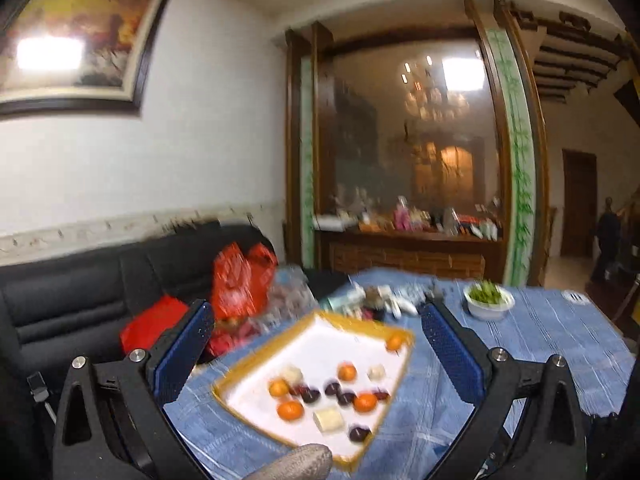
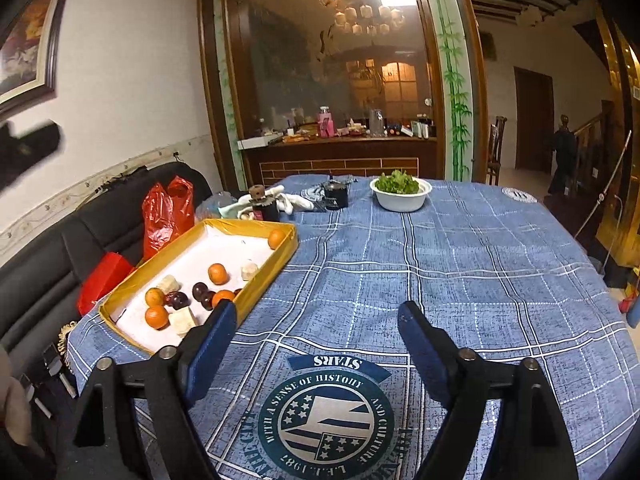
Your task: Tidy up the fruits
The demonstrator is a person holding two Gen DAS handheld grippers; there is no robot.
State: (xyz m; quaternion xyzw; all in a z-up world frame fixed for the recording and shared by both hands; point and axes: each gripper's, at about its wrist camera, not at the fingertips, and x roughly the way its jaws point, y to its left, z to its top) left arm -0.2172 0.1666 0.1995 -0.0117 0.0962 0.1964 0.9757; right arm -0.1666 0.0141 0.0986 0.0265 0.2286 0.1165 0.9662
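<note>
From the left wrist, the left claw is seen spread apart and empty above a shallow yellow-rimmed cardboard tray of small orange and dark fruits, blurred. From the right wrist, the right claw stands apart, empty, over the blue checked counter; a white bowl of greens is shown sharply.
</note>
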